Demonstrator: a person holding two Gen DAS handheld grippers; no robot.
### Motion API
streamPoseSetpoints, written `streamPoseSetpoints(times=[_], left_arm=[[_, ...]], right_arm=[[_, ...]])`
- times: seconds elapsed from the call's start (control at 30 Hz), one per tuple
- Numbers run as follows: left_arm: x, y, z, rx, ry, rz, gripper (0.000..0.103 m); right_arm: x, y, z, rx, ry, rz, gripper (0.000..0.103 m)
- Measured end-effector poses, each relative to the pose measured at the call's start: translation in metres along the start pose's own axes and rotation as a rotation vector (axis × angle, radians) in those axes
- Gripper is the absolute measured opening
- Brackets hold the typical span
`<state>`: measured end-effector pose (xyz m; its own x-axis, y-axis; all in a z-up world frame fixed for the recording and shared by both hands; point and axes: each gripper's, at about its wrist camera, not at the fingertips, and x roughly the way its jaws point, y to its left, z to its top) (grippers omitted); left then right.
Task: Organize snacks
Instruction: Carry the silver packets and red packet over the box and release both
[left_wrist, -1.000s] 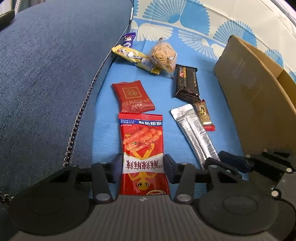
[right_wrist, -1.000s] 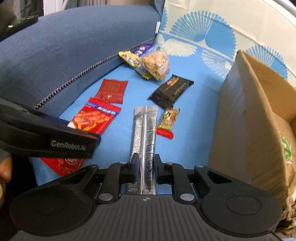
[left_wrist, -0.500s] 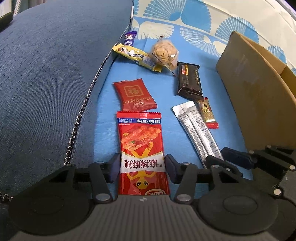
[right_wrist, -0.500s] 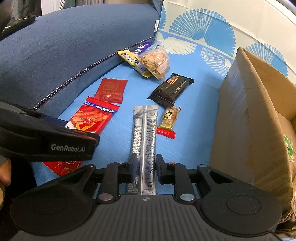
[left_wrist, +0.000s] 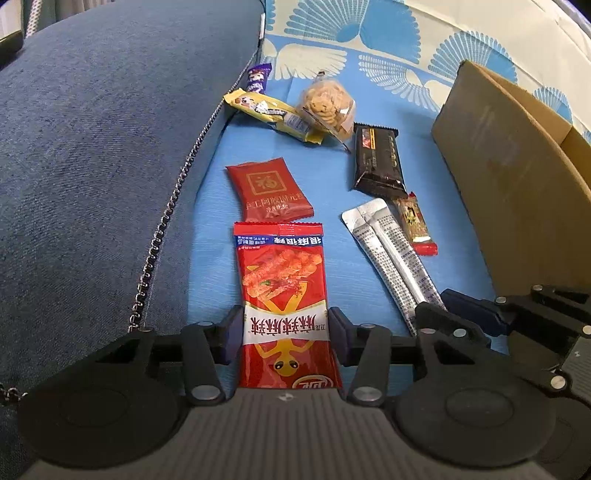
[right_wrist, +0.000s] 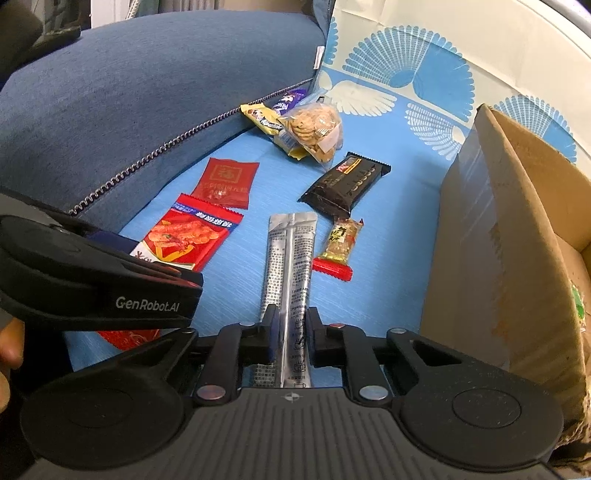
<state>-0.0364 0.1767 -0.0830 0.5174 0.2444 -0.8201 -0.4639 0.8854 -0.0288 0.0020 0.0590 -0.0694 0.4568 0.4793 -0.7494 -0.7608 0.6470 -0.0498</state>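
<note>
Snacks lie on a blue sheet. My left gripper (left_wrist: 286, 332) has its two fingers against the sides of a long red spicy-snack packet (left_wrist: 282, 291), which also shows in the right wrist view (right_wrist: 184, 240). My right gripper (right_wrist: 291, 332) is shut on a pair of silver stick sachets (right_wrist: 291, 258), seen too in the left wrist view (left_wrist: 391, 258). The right gripper (left_wrist: 461, 314) appears at the left view's lower right. An open cardboard box (right_wrist: 491, 236) stands to the right (left_wrist: 517, 184).
Farther off lie a small red packet (left_wrist: 267, 190), a black bar (left_wrist: 376, 158), a small peanut candy (left_wrist: 413, 225), a cookie bag (left_wrist: 327, 103), a yellow bar (left_wrist: 269, 110) and a purple wrapper (left_wrist: 258, 77). A dark blue cushion (left_wrist: 92, 166) rises at the left.
Both grippers have drawn back and up a little with their packets still between the fingers. The scene ahead looks slightly farther away.
</note>
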Motion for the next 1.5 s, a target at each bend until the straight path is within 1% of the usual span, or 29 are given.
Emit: streamPoseSetpoints(times=[0.13,0.23,0.47,0.63,0.83,1.07,1.5], left_arm=[[-0.005,0.004,0.0,-0.028,-0.027,-0.002,0.051],[-0.013,0.008,0.0,-0.05,-0.065,-0.017,0.051],[-0.035,0.012,-0.003,-0.076,-0.19,-0.05,0.051],[-0.047,0.014,-0.005,-0.1,-0.27,-0.054,0.051],[-0.058,0.01,-0.007,-0.087,-0.332,-0.048,0.051],[-0.064,0.0,-0.01,-0.037,-0.375,-0.034,0.051],[-0.068,-0.016,-0.008,0.041,-0.388,-0.016,0.051]], right_arm=[[-0.006,-0.001,0.003,0.006,-0.034,-0.004,0.014],[-0.013,-0.001,0.006,0.003,-0.066,-0.006,0.014],[-0.03,-0.006,0.013,0.016,-0.13,-0.017,0.014],[-0.05,-0.014,0.019,0.031,-0.2,-0.023,0.014],[-0.076,-0.024,0.024,0.038,-0.291,-0.019,0.014],[-0.088,-0.034,0.026,0.048,-0.339,-0.019,0.014],[-0.108,-0.052,0.031,0.115,-0.405,-0.024,0.014]])
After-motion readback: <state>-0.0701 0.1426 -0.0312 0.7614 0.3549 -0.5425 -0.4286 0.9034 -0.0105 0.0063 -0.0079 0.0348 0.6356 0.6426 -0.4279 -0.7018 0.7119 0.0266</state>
